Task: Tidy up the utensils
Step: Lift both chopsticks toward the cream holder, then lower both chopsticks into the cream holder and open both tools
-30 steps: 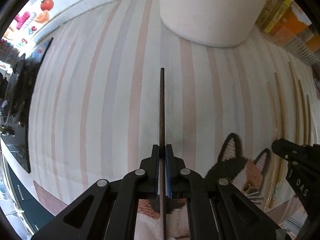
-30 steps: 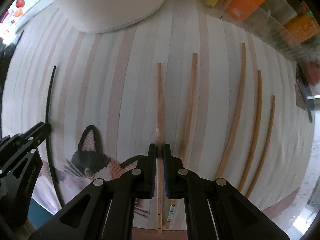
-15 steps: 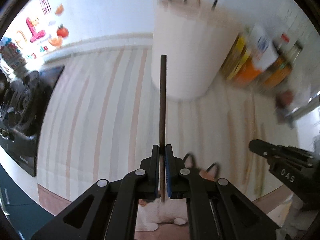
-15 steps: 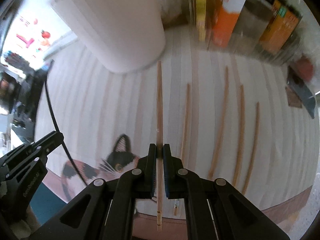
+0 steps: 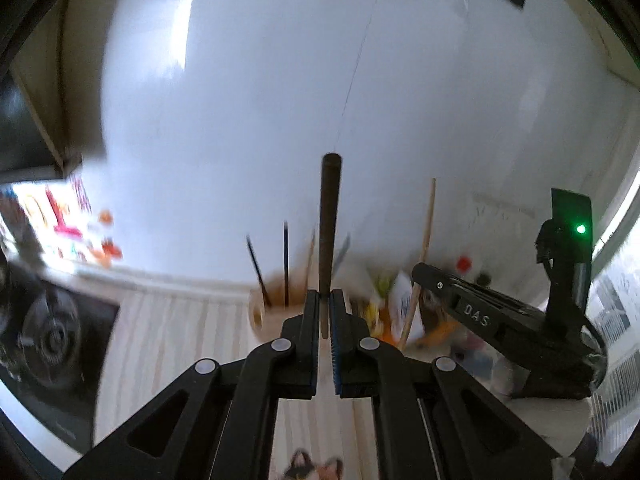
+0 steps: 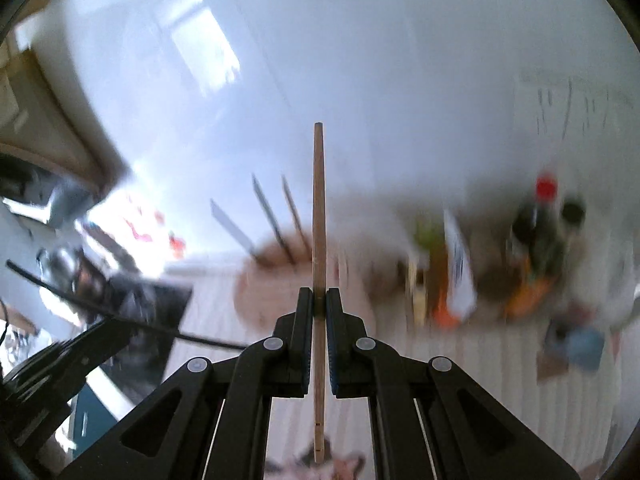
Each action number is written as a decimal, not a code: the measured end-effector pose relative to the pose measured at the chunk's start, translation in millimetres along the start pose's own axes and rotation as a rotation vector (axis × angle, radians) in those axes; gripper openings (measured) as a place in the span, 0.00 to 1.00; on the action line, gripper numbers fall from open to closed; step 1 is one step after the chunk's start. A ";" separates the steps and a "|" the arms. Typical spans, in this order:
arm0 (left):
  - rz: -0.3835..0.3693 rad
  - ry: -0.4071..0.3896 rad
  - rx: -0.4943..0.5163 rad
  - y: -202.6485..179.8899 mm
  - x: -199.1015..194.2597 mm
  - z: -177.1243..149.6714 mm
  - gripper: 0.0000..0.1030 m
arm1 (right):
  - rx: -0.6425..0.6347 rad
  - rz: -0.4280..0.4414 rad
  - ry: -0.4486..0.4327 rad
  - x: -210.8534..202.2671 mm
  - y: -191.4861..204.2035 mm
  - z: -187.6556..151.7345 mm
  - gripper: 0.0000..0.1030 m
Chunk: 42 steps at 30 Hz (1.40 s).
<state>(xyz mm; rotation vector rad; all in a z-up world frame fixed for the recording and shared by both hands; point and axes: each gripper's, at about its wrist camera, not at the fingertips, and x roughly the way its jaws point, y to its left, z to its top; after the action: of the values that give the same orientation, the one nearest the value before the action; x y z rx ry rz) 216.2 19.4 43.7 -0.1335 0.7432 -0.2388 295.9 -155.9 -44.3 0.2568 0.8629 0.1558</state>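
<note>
Left gripper (image 5: 325, 312): clamped on a dark chopstick (image 5: 329, 224), which runs straight out toward 12 o'clock past the fingertips.
Right gripper (image 6: 319, 308): clamped on a pale wooden chopstick (image 6: 319, 216), gripped near its middle; a long tail trails back toward 6 o'clock between the gripper's two arms.
Worktop (image 5: 176, 332): striped cloth, below and beyond both grippers; the cat print shows at 6 o'clock in both views.
Holder (image 6: 276, 276): white cylinder at 12 o'clock just past the fingertips, blurred, with several sticks (image 5: 286, 260) already standing in it — the target, by my reading.
Clutter: bottles and packets (image 6: 536, 240) at 2 o'clock of the holder, close beside it.
Step in hand: I judge it to be carrying both chopsticks to the holder for dropping in.
Doing it well: bring each tip over the holder's mouth before tipping it down — aim for a gap between the standing sticks.
Order: insert one at a time, so that the grippers, near each other, do not cross.
Release: part the fingers only once the tip is well inside the rim.
Risk: the wooden one's long tail may swing, so keep it steep.
</note>
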 end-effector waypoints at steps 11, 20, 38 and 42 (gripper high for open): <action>0.120 0.107 0.036 23.6 93.0 47.1 0.02 | 0.027 -0.027 -0.241 42.2 11.0 83.2 0.06; 0.105 0.252 -0.046 55.9 143.4 32.0 0.03 | 0.017 -0.049 -0.303 96.7 9.4 81.3 0.06; 0.243 0.079 -0.082 42.0 61.9 9.5 1.00 | -0.029 -0.042 -0.162 63.6 -1.1 44.8 0.46; 0.289 0.091 -0.067 42.7 62.7 -18.5 1.00 | -0.025 -0.104 -0.163 36.5 -12.3 18.7 0.62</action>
<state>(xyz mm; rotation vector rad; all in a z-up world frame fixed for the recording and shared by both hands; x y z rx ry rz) 255.3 43.5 -19.4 -0.0780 0.8507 0.0562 334.1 -162.1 -62.8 0.1981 0.7101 0.0473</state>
